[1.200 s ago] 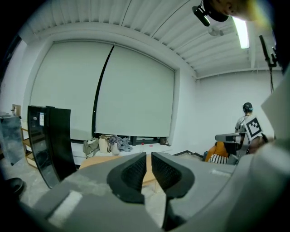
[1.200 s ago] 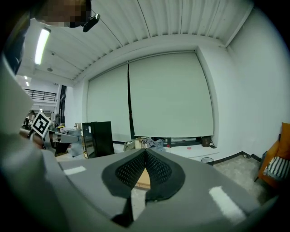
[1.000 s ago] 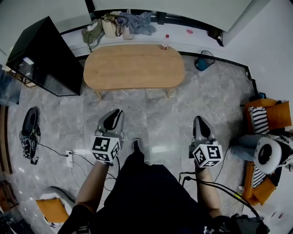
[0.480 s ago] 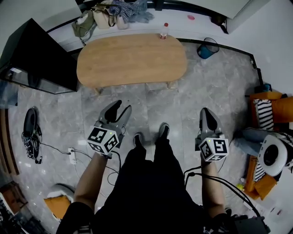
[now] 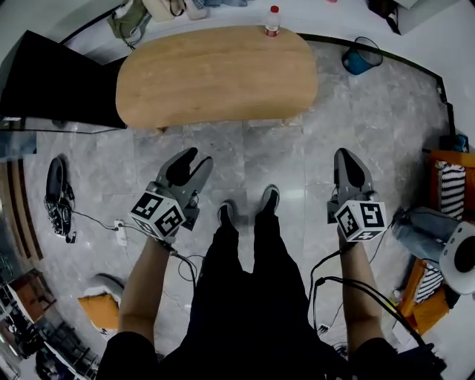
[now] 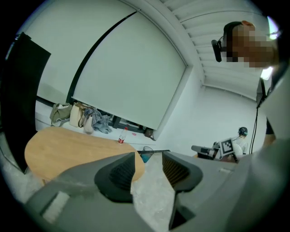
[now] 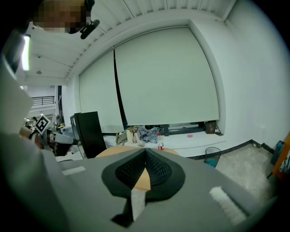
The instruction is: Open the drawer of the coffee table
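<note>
one oval light-wood coffee table [image 5: 215, 74] stands ahead, long axis left to right, one red-capped bottle [image 5: 272, 21] at its far edge. left hand-held gripper [image 5: 194, 157] jaws have just been opening, empty; right hand-held gripper [image 5: 347, 156] closed, empty.

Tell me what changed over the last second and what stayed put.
The person walked toward the coffee table, so both grippers came closer to it. The left gripper has just been opening its jaws, with nothing between them. The right gripper stayed shut and empty. Neither touches the table; the bottle still stands at its far edge.
</note>
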A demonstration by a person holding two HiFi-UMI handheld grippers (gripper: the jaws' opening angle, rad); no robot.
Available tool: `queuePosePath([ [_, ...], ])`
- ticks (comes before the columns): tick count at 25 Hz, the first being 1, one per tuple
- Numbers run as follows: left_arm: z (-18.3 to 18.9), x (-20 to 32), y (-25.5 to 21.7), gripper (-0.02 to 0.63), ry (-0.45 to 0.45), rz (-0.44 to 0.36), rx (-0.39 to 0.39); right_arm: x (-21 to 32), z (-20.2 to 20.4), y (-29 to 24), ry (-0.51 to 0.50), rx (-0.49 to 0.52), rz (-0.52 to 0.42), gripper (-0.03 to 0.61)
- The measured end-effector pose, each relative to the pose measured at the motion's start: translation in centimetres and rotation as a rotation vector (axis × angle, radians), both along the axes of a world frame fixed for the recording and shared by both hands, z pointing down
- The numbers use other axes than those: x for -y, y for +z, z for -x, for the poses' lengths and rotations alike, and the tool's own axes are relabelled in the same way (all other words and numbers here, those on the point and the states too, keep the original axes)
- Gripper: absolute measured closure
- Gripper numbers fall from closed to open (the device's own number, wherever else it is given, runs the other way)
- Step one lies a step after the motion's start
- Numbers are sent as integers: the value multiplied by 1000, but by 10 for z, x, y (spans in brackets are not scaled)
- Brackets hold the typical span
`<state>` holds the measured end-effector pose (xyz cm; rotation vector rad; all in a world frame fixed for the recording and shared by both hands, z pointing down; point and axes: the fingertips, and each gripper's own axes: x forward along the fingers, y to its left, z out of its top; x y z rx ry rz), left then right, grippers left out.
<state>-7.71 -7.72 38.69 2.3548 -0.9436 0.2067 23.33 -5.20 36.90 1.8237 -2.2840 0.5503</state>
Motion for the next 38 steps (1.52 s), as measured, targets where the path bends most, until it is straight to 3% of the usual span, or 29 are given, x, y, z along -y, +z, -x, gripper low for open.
queuePosePath([
  [9,-37,22,93,417,-7,115,-44,57,-49,120,-14,40,59,577],
  [19,-27,33,239,417,-13,273,-132,85,-58,242,-4,74,130,577],
  [26,6,71,318,417,-243,320,-369,93,-43,317,-46,61,126,575],
  [28,3,73,338,417,-250,324,-394,92,-36,342,-81,57,150,536],
  [33,-15,51,380,404,-166,351,-374,87,-26,384,-138,79,189,468],
  [38,-11,57,422,388,-174,374,-395,83,-28,413,-149,94,222,411],
])
